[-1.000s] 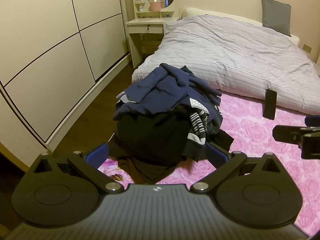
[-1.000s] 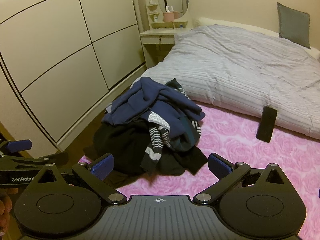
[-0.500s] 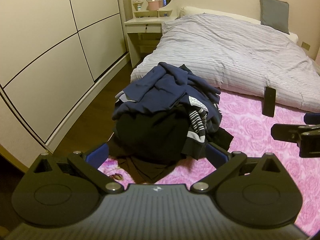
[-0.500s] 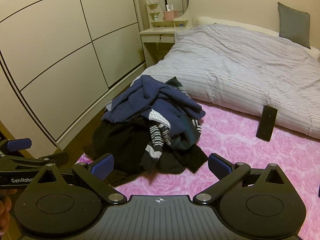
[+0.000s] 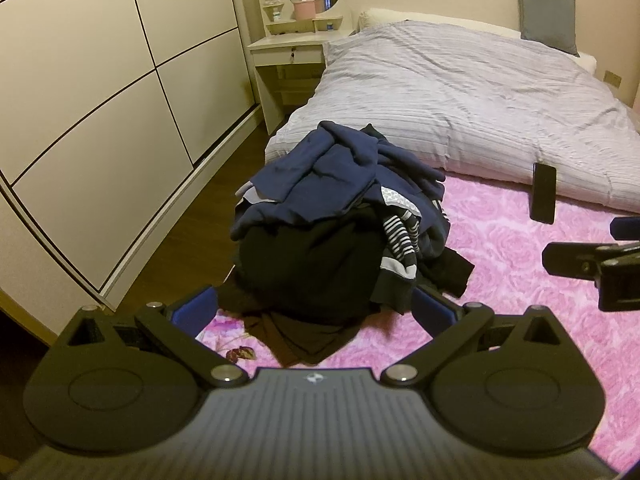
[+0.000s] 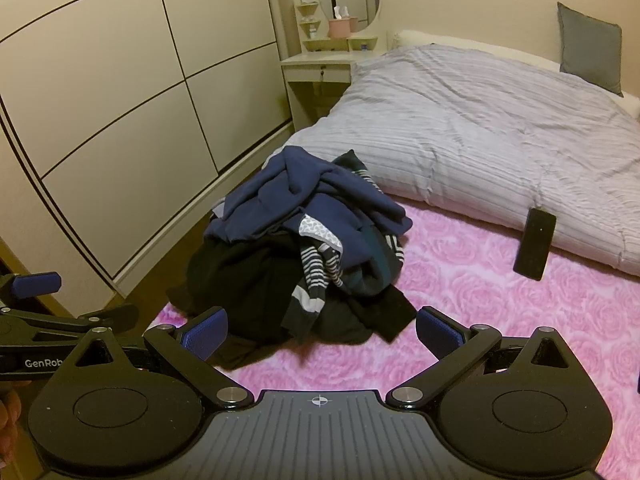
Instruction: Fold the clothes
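Blue-padded left tool (image 5: 314,308) and right tool (image 6: 320,330) gape wide, empty.

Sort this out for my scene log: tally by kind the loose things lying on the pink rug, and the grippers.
Clothes pile: 1 heap, the garments too tangled to count
Black phone leaning on the duvet: 1
Grippers, both open and empty: 2, left gripper and right gripper
Total: 4

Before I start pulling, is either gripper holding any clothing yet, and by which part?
Nothing is held. The left gripper and right gripper are both open, short of the clothes pile.
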`<state>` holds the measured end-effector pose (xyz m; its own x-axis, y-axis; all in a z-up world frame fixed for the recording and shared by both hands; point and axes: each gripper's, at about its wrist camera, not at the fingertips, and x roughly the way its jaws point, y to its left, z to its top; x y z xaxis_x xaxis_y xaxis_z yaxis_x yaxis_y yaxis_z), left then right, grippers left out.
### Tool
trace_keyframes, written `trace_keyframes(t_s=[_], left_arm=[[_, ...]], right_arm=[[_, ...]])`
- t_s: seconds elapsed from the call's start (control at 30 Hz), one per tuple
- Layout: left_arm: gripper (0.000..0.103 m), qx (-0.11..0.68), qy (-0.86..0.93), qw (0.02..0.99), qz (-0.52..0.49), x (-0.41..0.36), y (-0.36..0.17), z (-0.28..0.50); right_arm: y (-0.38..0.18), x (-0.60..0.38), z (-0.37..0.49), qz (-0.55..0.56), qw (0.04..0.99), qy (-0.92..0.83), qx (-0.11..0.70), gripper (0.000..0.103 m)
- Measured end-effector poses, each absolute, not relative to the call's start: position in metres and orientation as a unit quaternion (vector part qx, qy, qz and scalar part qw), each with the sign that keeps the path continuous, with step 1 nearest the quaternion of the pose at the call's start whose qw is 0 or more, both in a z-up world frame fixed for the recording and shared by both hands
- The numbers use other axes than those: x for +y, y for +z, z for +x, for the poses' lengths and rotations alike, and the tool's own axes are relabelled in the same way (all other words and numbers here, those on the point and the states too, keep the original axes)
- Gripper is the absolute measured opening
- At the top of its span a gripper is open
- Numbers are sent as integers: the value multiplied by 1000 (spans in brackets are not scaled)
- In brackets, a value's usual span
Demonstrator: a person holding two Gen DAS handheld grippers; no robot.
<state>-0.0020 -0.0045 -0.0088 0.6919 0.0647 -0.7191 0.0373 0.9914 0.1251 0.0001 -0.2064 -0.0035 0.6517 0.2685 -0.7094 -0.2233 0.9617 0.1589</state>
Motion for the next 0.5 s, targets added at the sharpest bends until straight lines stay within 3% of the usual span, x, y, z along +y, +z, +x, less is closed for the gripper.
trace_keyframes(t_s=[0.5], left_arm=[[102,397,7,915,72,-5,-11,-2]], right_arm=[[-7,-208,1,27,906,136,400,103]])
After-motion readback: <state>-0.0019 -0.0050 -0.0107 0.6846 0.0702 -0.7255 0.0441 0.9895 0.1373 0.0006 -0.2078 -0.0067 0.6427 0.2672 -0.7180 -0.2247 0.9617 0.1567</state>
